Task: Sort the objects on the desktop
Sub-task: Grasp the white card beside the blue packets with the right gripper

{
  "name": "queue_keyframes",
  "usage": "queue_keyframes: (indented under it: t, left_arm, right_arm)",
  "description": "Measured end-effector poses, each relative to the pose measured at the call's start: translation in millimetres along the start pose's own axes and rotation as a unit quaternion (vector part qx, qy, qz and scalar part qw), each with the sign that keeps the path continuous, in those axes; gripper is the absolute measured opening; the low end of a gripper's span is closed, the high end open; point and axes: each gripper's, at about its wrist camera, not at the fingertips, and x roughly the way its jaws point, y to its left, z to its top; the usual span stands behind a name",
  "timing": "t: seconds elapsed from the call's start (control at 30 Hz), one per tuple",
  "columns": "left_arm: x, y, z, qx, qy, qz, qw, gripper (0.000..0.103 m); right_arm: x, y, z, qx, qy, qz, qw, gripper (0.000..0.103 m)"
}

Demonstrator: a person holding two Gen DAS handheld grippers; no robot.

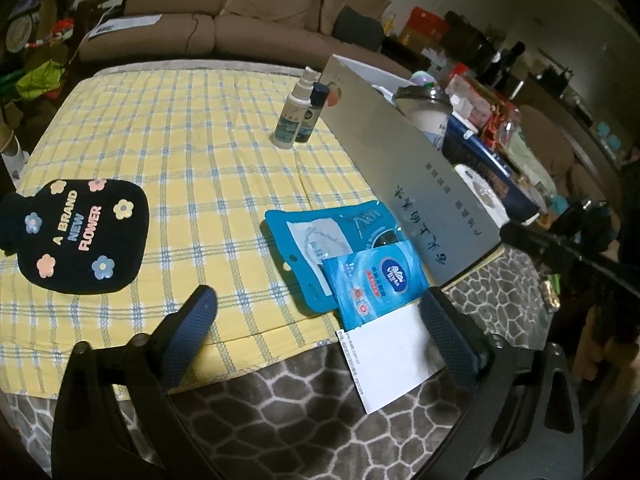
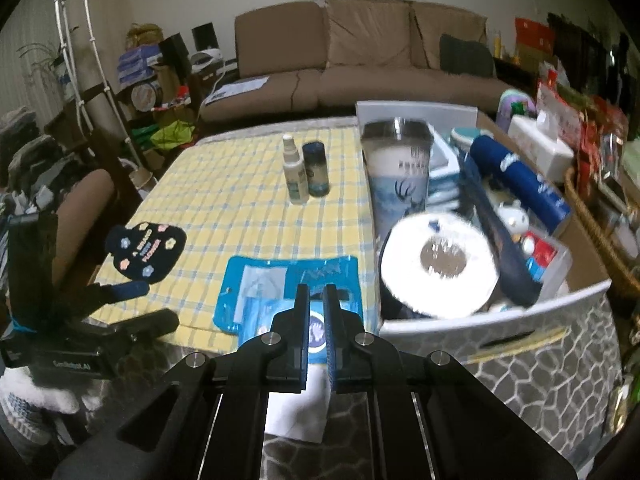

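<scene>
A: Left gripper [image 1: 320, 312] spread wide, empty, over the counter [image 1: 168, 152] edge. Wet-wipes pack [image 1: 374, 280] just ahead, lying on the blue pouch [image 1: 320, 236]. Soft, light, slippery film; pinch a sealed edge.

B: Right gripper [image 2: 316, 300] nearly pressed together above that pack, nothing held. Box [image 2: 500, 320] beside holds tissue roll [image 2: 440, 268], tumbler [image 2: 398, 168].

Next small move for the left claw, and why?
Probably ease the open left claw forward and close on the wet wipes pack: it lies loose on the blue pouch, just ahead between the fingers, with the box alongside.
</scene>
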Motion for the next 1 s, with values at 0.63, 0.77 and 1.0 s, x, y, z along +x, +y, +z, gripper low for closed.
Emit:
queue_keyframes:
  t: [0.63,0.77,1.0]
  left_arm:
    - [57.7,-25.3,-44.1,0.036,0.106,0.010,0.9937,0.103]
    - [56.5,-30.7,-50.7,0.018,0.117,-0.014,0.9928,0.090]
    - [53.6,-42.6,-57.7,0.015,0.108,-0.026,0.9937,0.075]
  right_arm:
    - [65.5,-38.8,-67.6,0.108,0.157,0.053,0.980,0.028]
    - [76.0,-36.7,-75.8,0.114,0.175,0.065,0.976,0.028]
    - [73.2,-23.3,-78.9,0.088,0.169,0.104,0.976,0.023]
